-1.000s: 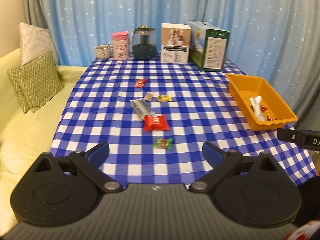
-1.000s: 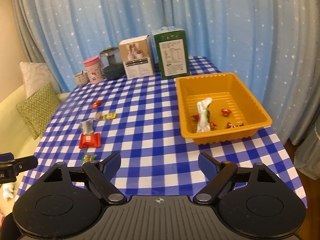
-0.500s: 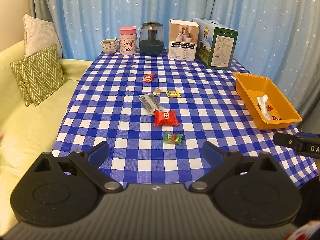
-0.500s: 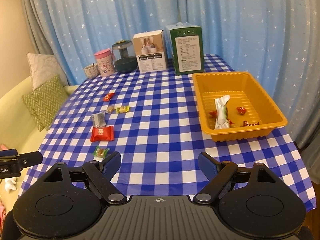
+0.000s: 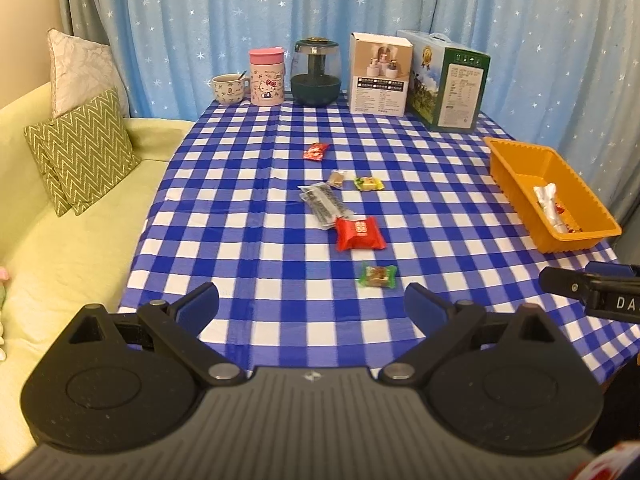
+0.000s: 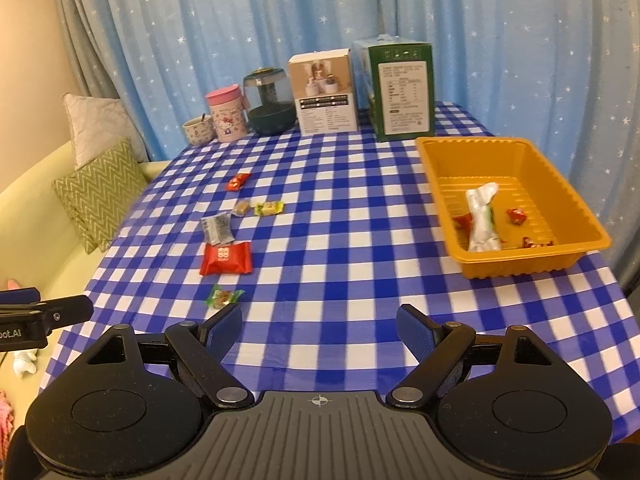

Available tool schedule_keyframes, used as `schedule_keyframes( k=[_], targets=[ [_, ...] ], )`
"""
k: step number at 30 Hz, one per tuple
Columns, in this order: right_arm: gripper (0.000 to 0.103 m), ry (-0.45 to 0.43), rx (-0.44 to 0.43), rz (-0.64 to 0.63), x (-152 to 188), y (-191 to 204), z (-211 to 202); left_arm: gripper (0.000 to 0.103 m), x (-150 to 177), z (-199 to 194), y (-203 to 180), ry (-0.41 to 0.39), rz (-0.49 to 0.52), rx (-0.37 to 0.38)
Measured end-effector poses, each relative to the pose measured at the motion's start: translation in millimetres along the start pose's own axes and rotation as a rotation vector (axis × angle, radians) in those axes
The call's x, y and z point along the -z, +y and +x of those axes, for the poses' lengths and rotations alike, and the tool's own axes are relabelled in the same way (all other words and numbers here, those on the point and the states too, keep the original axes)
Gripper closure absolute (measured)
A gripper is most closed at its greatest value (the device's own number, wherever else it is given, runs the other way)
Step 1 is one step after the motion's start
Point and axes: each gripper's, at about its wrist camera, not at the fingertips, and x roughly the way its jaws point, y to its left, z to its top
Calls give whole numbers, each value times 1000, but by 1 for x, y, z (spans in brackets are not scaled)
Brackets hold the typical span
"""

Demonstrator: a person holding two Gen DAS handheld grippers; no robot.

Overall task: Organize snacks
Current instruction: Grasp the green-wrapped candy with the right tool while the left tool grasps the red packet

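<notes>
- So far, the task is judged only partly done: six snacks are seen loose on the checked cloth (image 5: 248, 208), while a few are already in the tray (image 6: 516, 268).
- At the left of the table nothing of the task is found; the left gripper (image 5: 311, 304) is held above the near edge, its jaws spread wide with nothing between them.
- Toward the middle, the loose snacks are laid in a rough line running away from the near edge: a green candy (image 5: 378, 275) nearest, then a red packet (image 5: 360, 233), a grey sachet (image 5: 326, 205) touching it, a small brown sweet (image 5: 337, 178) just beside a yellow-green candy (image 5: 368, 183), and a small red candy (image 5: 315, 151) farthest off.
- All six are seen flat and sealed; the wrappers are judged light and crinkly.
- The right gripper (image 6: 320, 326) is likewise held over the near edge, jaws wide apart and empty, with the green candy near its left finger.
- At the right edge the orange tray is set, well apart from the loose snacks; in it a long white-green pack (image 6: 482, 216) and several small red candies (image 6: 516, 216) are seen.
- What is left, by this reading, is the moving of the six loose pieces into the tray.
</notes>
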Motion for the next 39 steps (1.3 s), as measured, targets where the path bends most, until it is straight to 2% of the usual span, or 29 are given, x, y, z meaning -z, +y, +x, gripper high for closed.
schedule_keyframes(
  k=[11,13,15,22,24,32,39],
  targets=[
    [20,13,-16,-34,2,35,47,5,-12,46,30,43,18,17],
    [22,15,-19,-40,2,42,58,5,-15,55,35,47,22,26],
    [30,22,-25,-47,2,49,70,5,-18,64,39,50,25,35],
    [39,61,-38,-74,5,72,112,7,-28,96,54,62,21,42],
    [45,70,-39,-77,7,77,123,7,-29,102,57,62,24,43],
    [52,86,-25,-77,9,91,158,7,-31,126,68,74,23,54],
    [54,101,9,-78,9,100,179,7,-31,139,74,83,10,60]
  ],
)
